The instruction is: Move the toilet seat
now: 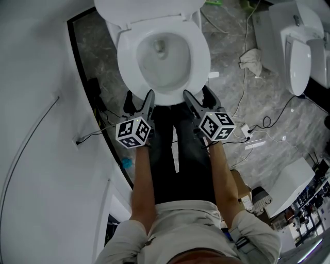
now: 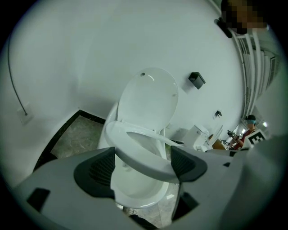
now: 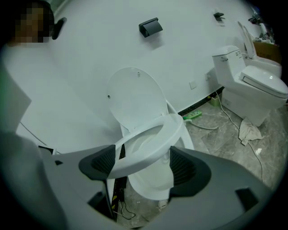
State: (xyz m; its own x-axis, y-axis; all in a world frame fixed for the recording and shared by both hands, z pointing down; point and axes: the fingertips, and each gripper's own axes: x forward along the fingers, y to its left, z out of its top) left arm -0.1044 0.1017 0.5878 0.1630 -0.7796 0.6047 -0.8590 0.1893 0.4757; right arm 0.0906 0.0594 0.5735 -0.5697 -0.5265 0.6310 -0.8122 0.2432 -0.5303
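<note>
A white toilet stands against the wall with its lid [image 1: 149,10] upright. The toilet seat [image 1: 198,56] is raised a little off the bowl [image 2: 135,193] at the front. My left gripper [image 1: 139,100] is open, its jaws set wide under the seat's front rim [image 2: 144,161], which lies across them. My right gripper [image 1: 200,98] is open too, beside the left one at the front rim [image 3: 148,152]. The rim spans both of its jaws. In both gripper views the seat tilts up from its hinge below the lid [image 3: 135,96].
The curved white wall [image 1: 36,129] is close on the left. A second toilet [image 1: 301,51] stands at the right, with a crumpled cloth [image 1: 251,59] and cables [image 1: 258,129] on the grey marble floor. A green power strip [image 3: 193,115] lies by the wall.
</note>
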